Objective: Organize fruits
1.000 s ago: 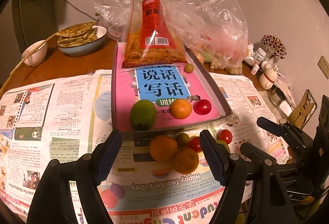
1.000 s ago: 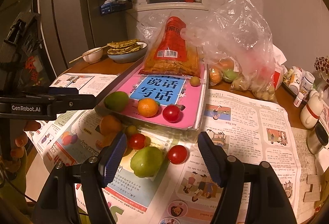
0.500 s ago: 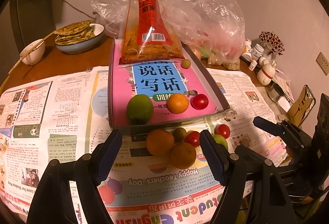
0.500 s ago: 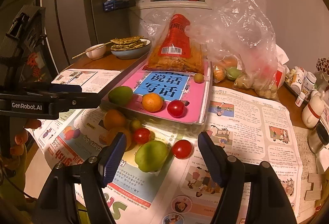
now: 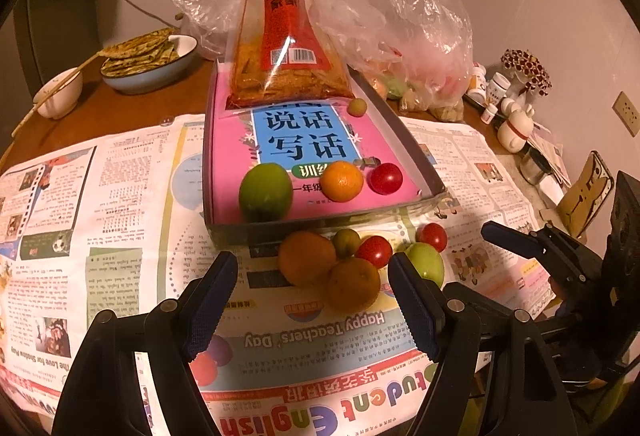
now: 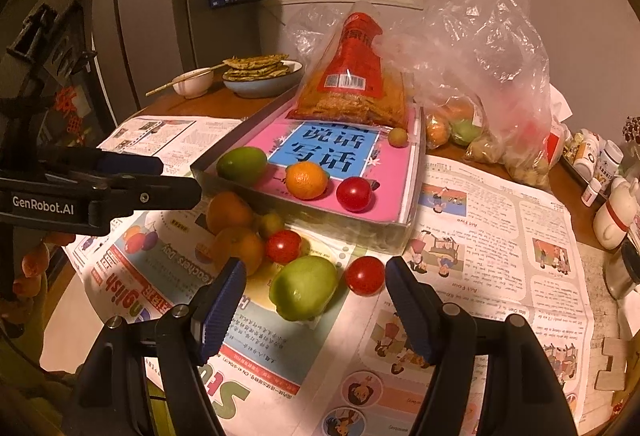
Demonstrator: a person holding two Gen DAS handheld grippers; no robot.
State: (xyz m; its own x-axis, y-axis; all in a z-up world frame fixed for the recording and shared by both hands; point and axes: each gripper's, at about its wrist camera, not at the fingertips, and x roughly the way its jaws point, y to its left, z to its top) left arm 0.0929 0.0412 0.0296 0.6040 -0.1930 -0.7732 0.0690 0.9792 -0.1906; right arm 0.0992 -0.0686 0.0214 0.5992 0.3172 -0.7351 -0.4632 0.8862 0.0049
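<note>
- The left gripper [image 5: 312, 300] hung over the newspaper [image 5: 120, 204] with its jaws spread wide and nothing between them; the loose fruit pile lay just ahead of its fingertips.
- The right gripper [image 6: 316, 300] was likewise spread and empty — a large green fruit [image 6: 303, 287] sat just ahead of the gap between its fingers, resting on the paper and touched by neither finger.
- Loose on the newspaper, in front of the tray, were two oranges [image 5: 307, 257] [image 5: 354, 284] touching each other, a small olive-green fruit [image 5: 346, 242] behind them, a cherry tomato [image 5: 374, 251] beside that, and a second cherry tomato [image 6: 364, 275] just right of the large green fruit.
- The shallow grey tray [image 5: 416, 152] held a pink-and-blue workbook [image 5: 300, 140], and on the book's near edge stood a row of three: a green fruit [image 5: 265, 191], a small orange [image 5: 341, 180] and a cherry tomato [image 5: 386, 178].
- A small yellowish fruit [image 5: 357, 106] sat farther back on the book, near the tray's right wall — possibly a plum, though the view was too dim to be sure.
- A clear snack bag with a red label [image 5: 288, 48] leaned upright on the far end of the tray.
- Behind it were crumpled plastic bags [image 6: 488, 76] holding more produce, and to the left a blue bowl of flatbreads [image 5: 150, 56] and a small white bowl [image 5: 60, 96] with chopsticks laid across it.
</note>
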